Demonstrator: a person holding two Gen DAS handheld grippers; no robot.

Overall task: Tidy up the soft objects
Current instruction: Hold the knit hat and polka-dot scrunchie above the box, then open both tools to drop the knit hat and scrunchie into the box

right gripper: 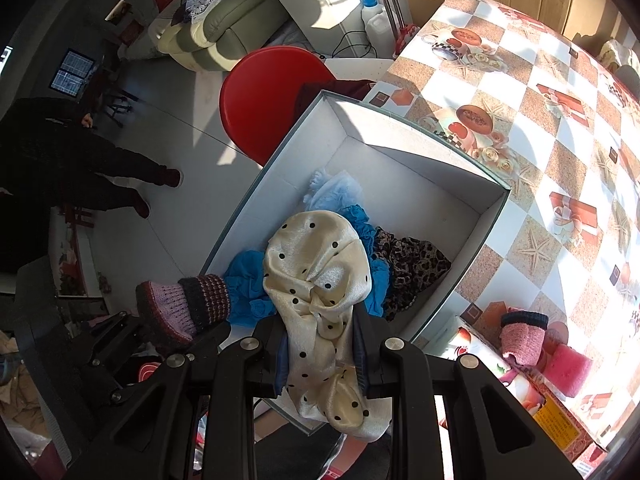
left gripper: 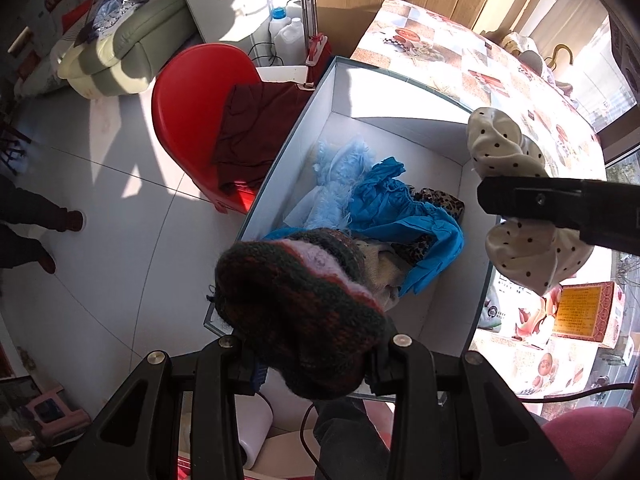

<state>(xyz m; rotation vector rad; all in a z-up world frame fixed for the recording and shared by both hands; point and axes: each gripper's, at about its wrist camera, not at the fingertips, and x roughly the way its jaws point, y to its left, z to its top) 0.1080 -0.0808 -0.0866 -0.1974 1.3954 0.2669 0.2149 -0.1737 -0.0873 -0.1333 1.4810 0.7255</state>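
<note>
Carrying two soft items over the white cardboard box at the table's edge, apparently mid-drop in the sorting. Left gripper pinching a thick knitted sock, striped dark green, red and lilac, fuzzy and bulky, fingers closed on it above the box's near corner. Right gripper clamping a cream polka-dot satin cloth, glossy, crumpled, hanging limp over the pile. Already lying inside: pale blue fluffy fabric, bright blue ruffled cloth, leopard-print piece. Next, likely lowering, then opening the fingers so both fall inside.
</note>
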